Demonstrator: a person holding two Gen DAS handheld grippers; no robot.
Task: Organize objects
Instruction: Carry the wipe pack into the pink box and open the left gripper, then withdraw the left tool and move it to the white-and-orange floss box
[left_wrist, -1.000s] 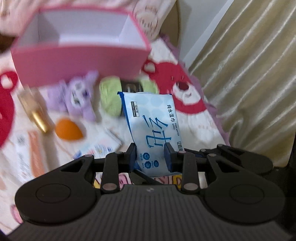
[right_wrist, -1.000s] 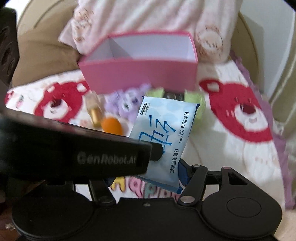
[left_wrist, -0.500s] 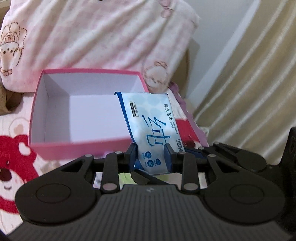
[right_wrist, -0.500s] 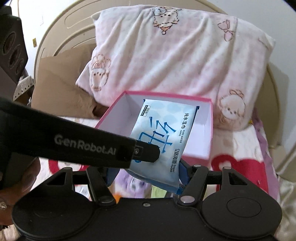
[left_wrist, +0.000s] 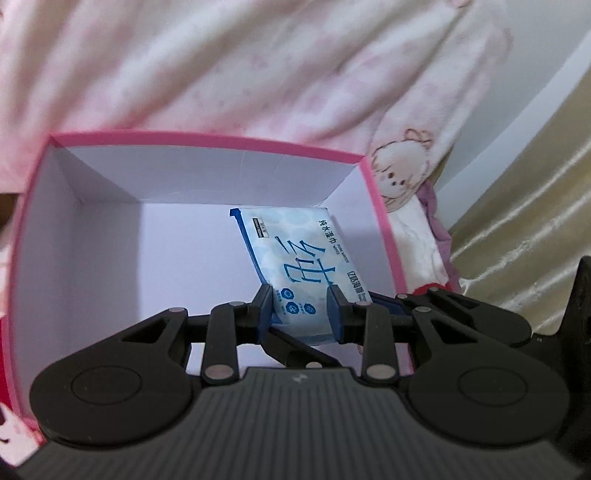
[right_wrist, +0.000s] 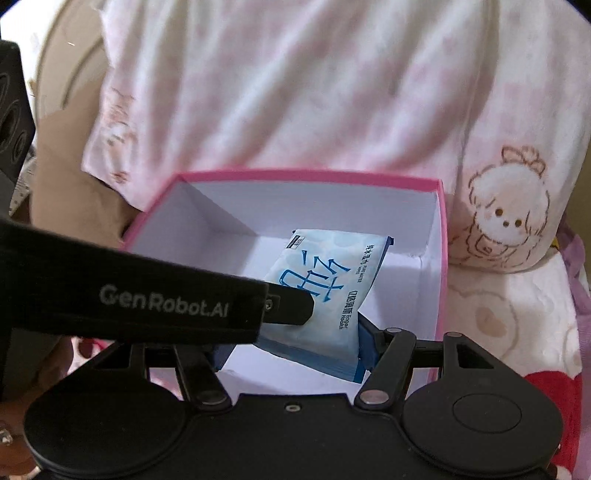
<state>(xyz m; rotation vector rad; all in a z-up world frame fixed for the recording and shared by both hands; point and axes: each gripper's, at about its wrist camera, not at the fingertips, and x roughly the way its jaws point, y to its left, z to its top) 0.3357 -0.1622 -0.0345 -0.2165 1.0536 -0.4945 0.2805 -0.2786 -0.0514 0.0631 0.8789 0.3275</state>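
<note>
A light-blue wet-wipes pack (left_wrist: 295, 266) with dark blue lettering hangs tilted over the white inside of a pink box (left_wrist: 207, 142). My left gripper (left_wrist: 300, 306) is shut on the pack's lower end, its blue pads pressing both faces. In the right wrist view the same pack (right_wrist: 325, 291) sits across my right gripper (right_wrist: 295, 347), whose fingers hold its wide lower edge from both sides. The left gripper's black housing (right_wrist: 166, 302) crosses in front and hides the right gripper's left finger. The pink box (right_wrist: 306, 175) holds nothing else that I can see.
A pink-and-white pillow (right_wrist: 332, 92) with cartoon prints leans right behind the box. A gold curtain (left_wrist: 535, 203) hangs at the right. Bedding with a red bear print (right_wrist: 546, 391) lies right of the box, and a brown cushion (right_wrist: 66, 177) to its left.
Both grippers carried the pack forward, from above the toys on the bed to over the open box. The toys have left view and the box now fills the frames.
</note>
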